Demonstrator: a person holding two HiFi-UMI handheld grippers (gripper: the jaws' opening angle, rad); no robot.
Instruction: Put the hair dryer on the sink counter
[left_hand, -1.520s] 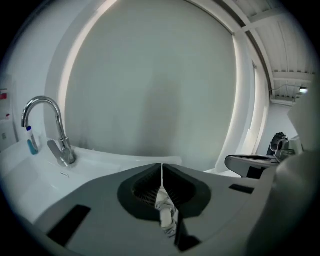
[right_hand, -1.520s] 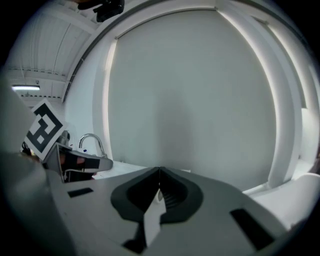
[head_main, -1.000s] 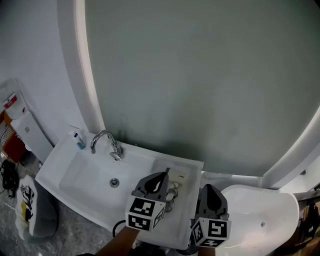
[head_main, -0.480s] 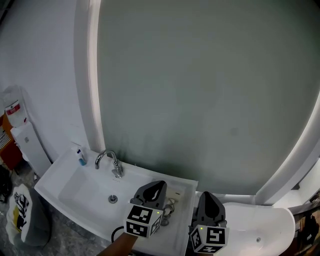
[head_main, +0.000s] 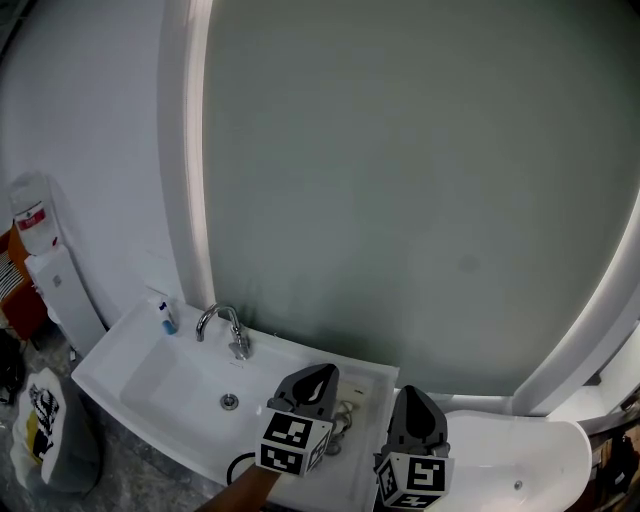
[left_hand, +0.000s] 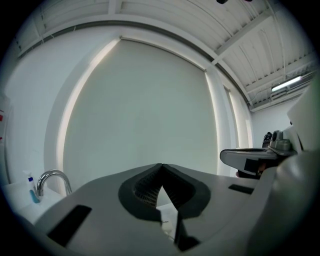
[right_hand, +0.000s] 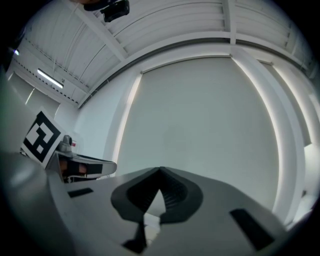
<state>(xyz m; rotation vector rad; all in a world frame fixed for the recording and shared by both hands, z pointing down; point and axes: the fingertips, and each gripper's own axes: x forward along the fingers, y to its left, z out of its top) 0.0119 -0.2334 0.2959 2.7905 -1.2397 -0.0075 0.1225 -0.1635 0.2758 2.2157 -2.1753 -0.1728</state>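
Left gripper (left_hand: 161, 169) pressed together with nothing between, right gripper (right_hand: 160, 172) likewise closed and empty, both held level in front of the mirror, hair dryer (head_main: 347, 412) lying on the table (head_main: 372, 432) right of the basin, partly hidden behind the left gripper

L gripper (head_main: 322, 373) & R gripper (head_main: 408, 393) rose a bit over sink counter (head_main: 140, 345); head view tilted up.

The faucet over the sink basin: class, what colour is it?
Shiny silver chrome. The faucet shows best in the head view.
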